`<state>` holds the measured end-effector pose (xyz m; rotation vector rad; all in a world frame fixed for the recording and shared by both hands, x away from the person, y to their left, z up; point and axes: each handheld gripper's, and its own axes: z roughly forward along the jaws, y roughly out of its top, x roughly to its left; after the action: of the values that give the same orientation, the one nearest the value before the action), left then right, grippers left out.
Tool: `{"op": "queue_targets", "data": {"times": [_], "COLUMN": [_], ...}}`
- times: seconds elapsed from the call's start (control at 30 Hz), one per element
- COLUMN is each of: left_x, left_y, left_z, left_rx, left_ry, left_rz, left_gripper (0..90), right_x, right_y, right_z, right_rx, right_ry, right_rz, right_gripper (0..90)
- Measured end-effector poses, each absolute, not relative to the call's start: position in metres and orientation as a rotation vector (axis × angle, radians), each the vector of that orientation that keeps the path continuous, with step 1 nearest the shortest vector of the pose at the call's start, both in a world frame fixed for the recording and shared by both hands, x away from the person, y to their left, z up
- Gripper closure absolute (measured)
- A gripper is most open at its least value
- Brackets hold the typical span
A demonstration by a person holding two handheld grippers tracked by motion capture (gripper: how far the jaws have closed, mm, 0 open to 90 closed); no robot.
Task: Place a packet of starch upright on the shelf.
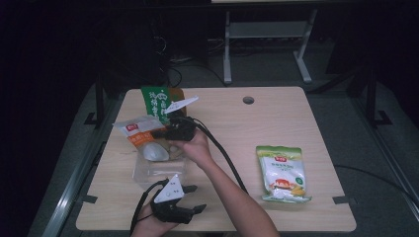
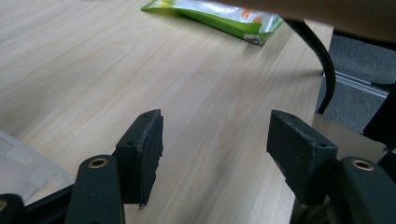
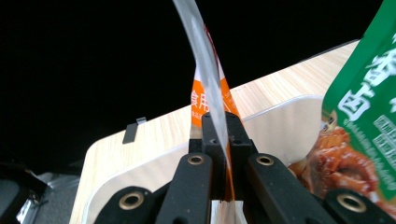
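Observation:
My right gripper is shut on the edge of an orange and white packet and holds it above a clear plastic bin. In the right gripper view the jaws pinch the packet edge-on. A green packet stands in the bin's far end, close by on the right. My left gripper is open near the table's front edge, just to the right of the bin. Nothing is between its pads above the bare wood.
A green and yellow packet lies flat at the right of the table, also seen as the green packet beyond my left jaws. The right gripper's black cable trails across the table's middle. A round hole sits near the far edge.

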<state>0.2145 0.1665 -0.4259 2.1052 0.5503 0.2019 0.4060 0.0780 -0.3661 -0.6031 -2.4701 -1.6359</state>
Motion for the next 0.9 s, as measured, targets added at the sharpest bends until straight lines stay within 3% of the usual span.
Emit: {"op": "queue_targets", "data": {"times": [0.4,0.47,0.53,0.63,0.77,0.9], "left_x": [0.215,0.214,0.215,0.215,0.215,0.215], "left_y": [0.166,0.166,0.166,0.166,0.165,0.164], "left_z": [-0.426,-0.426,-0.426,-0.427,-0.427,-0.427], "left_rx": [2.116,2.112,2.118,2.122,2.121,2.121], "left_ry": [0.546,0.549,0.544,0.539,0.538,0.540], "left_rz": [0.202,0.204,0.204,0.204,0.204,0.204], "left_gripper": [36.1,36.1,36.1,36.1,36.1,36.1], "right_x": [0.398,0.398,0.400,0.399,0.397,0.395], "right_y": [0.077,0.076,0.068,0.061,0.051,0.048], "right_z": [-0.377,-0.378,-0.375,-0.370,-0.369,-0.371], "right_rx": [-0.628,-0.619,-0.632,-0.636,-0.630,-0.586], "right_ry": [-2.515,-2.522,-2.520,-2.606,-2.640,-2.688], "right_rz": [-1.626,-1.622,-1.609,-1.538,-1.465,-1.407], "right_gripper": [89.2,86.7,78.6,77.7,79.1,88.8]}}
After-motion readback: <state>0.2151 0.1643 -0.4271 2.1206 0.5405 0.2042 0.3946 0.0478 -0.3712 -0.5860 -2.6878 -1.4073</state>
